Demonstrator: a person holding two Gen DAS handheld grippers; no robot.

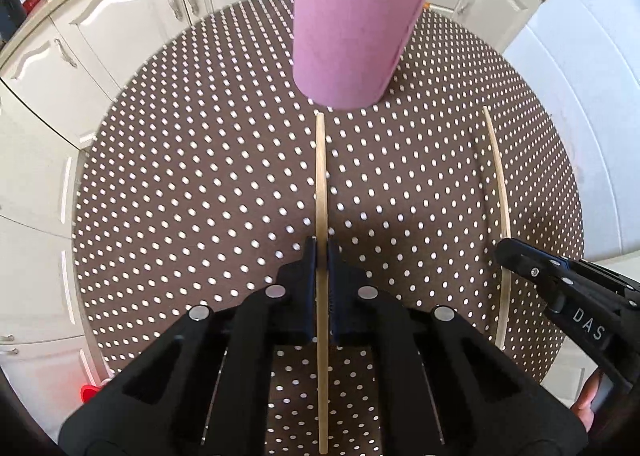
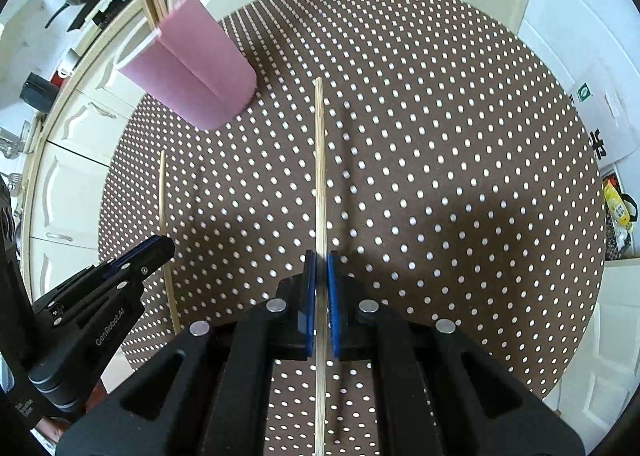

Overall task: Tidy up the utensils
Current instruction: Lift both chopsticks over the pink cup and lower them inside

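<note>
While the left gripper (image 1: 322, 256) pinches one wooden chopstick (image 1: 321, 176) above the polka-dot table (image 1: 200, 196), the right gripper (image 2: 321, 262), lettered "DAS", clamps a second chopstick (image 2: 320, 160). "GenRobot.AI" marks the left gripper's side. A pink paper cup (image 1: 348, 36) nearby holds more sticks.

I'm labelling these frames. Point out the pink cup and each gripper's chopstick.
pink cup (image 1: 352, 40), left wrist view, outer wall.
left gripper's chopstick (image 1: 320, 176), left wrist view, shaft.
right gripper's chopstick (image 2: 320, 160), right wrist view, shaft.
</note>
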